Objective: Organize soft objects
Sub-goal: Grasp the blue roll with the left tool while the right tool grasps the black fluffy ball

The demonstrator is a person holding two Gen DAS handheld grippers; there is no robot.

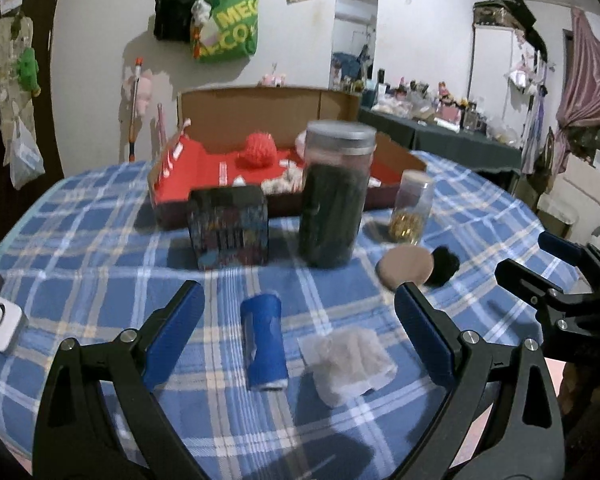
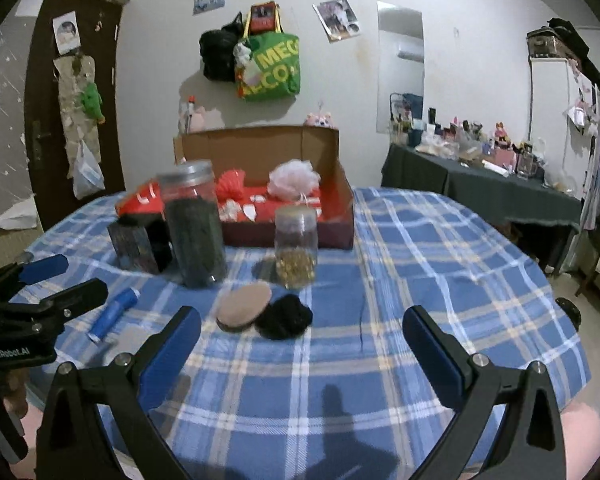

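My left gripper (image 1: 300, 312) is open above the near part of the blue plaid table. A blue roll (image 1: 263, 346) and a crumpled white mesh piece (image 1: 346, 364) lie between its fingers' span. A round beige puff (image 1: 405, 267) and a black fluffy scrunchie (image 1: 444, 265) lie further right. My right gripper (image 2: 302, 338) is open with nothing between its fingers, just nearer than the puff (image 2: 244, 306) and scrunchie (image 2: 285, 317). The cardboard box (image 2: 346, 200) with red lining holds a red pom (image 2: 232, 184) and a pale pink mesh pouf (image 2: 294, 178).
A tall dark-filled jar (image 1: 334, 196), a small jar with golden bits (image 1: 412, 208) and a dark patterned box (image 1: 229, 232) stand in front of the cardboard box. A white device (image 1: 0, 322) lies at the table's left edge. A cluttered side table (image 2: 480, 168) stands at right.
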